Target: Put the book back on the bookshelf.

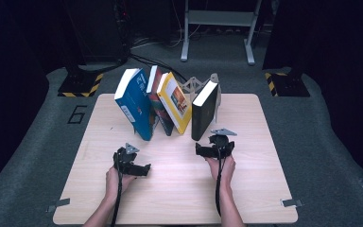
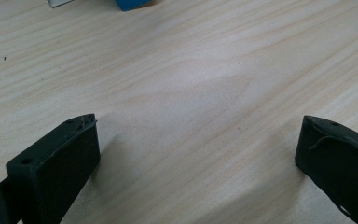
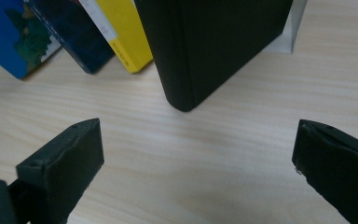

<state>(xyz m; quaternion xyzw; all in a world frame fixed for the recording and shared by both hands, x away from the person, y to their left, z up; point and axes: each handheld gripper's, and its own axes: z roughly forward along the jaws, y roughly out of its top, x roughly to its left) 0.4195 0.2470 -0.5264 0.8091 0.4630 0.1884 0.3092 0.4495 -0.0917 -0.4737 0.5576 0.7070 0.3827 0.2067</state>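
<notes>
Several books stand in a row at the back of the wooden table [image 1: 179, 189]. A blue book [image 1: 134, 104], a dark book [image 1: 155, 97] and a yellow book [image 1: 176, 101] lean left. A black book [image 1: 203, 113] stands nearly upright at the row's right end. My left gripper [image 1: 144, 169] is low over bare wood in front of the blue book; in the left gripper view its jaws stand wide apart, open [image 2: 198, 121], with nothing between them. My right gripper [image 1: 213, 143] is just in front of the black book [image 3: 214, 42], open [image 3: 198, 123] and holding nothing.
A grey metal bookend [image 1: 216, 82] stands behind the black book, and its plate [image 3: 291, 28] is visible past that book. The yellow book [image 3: 121, 32] and blue book [image 3: 14, 37] lie left of it. Metal tabs [image 1: 290, 202] sit at the table's front corners. Grey carpet surrounds the table.
</notes>
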